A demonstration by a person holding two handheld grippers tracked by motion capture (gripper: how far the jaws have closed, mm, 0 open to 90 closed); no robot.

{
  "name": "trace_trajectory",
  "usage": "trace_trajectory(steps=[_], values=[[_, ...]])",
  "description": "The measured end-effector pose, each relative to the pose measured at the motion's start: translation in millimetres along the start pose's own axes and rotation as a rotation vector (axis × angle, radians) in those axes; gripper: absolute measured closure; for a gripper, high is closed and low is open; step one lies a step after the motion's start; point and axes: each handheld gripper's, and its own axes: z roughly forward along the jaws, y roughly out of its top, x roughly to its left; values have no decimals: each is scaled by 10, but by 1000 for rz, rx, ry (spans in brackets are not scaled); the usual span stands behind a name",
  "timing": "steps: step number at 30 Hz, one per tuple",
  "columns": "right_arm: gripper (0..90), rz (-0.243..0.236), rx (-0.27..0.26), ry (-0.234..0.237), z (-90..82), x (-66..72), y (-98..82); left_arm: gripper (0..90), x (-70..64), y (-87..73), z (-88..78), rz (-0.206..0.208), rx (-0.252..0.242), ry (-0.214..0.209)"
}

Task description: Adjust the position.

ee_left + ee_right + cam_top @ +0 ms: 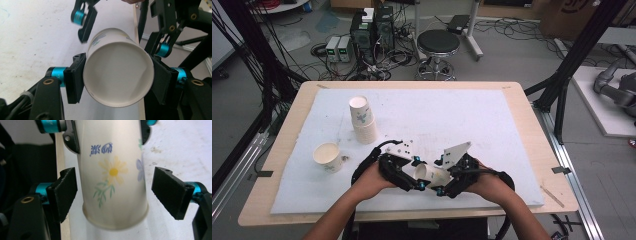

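Near the front edge of the counter (287, 200), between your two hands, you hold a white paper cup printed with a yellow daisy and blue lettering (430, 175), lying on its side above the white padded mat (462, 115). Your left hand-held gripper (418, 172) is clamped on it: in the left gripper view both black pads (75, 81) press against the cup's wall (117, 75) just behind the open rim, and the mouth faces that camera, showing the bare white inside. Your right hand-held gripper (439, 176) stands apart around the cup's other end. In the right gripper view its two pads (63, 192) flank the closed base end of the cup (115, 185), with a clear gap on the far side and a thin one on the near side, so neither presses on the paper. The left gripper view shows those right jaws past the cup, spread to either side of it.

Farther back on the mat, to your left, a stack of white paper cups with a green print (362, 119) stands upright. A single white paper cup (328, 157) stands upright, mouth up, nearer to you and left of the stack, well apart from your hands. Both forearms come in from the bottom of the high view.
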Motion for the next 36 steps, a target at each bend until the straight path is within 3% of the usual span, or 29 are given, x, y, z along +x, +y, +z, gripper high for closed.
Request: trace_trajectory(steps=[8,16,27,36], values=[[209,111,-219,-9,-243,-10,-220,360,33,-133,-75,-56,-116,17],[208,167,-383,-81,-362,19,-389,360,41,-214,-115,-74,-205,46],[211,223,-475,-112,-292,65,-595,360,53,-301,-175,-76,-302,77],[212,232,-489,-96,-227,62,-646,361,36,-306,-230,-67,-373,62]])
